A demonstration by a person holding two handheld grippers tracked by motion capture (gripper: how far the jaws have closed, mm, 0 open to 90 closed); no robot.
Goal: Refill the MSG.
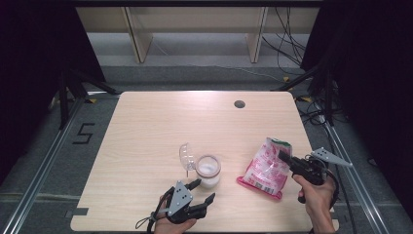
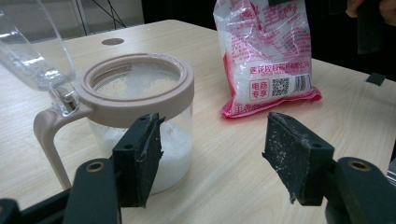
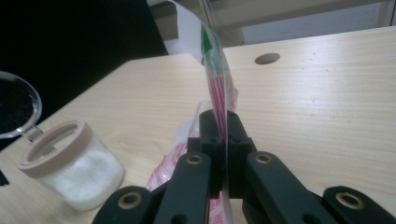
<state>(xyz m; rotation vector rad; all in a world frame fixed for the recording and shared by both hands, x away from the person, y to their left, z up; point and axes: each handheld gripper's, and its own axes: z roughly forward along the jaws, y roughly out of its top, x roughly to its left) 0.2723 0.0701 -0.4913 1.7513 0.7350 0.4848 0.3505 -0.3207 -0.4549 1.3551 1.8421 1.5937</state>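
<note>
Pale wood-grain laminate covers the table [image 1: 146, 126], with a round grommet hole [image 1: 239, 104] toward one o'clock from its centre. Around it lies grey floor with metal rails, a painted "5" at nine o'clock, wooden shelving legs at twelve, and cables at two o'clock. The clear jar [image 1: 208, 170] of white grains, beige rim, lid [image 1: 186, 156] flipped open, stands near the front edge at about six o'clock. The left gripper [image 1: 203, 191] sits just beside it at seven o'clock, jaws wide with nothing between them. The pink-and-white bag [image 1: 265, 168] lies at four o'clock, its edge pinched tight in the right gripper [image 1: 282, 156].
</note>
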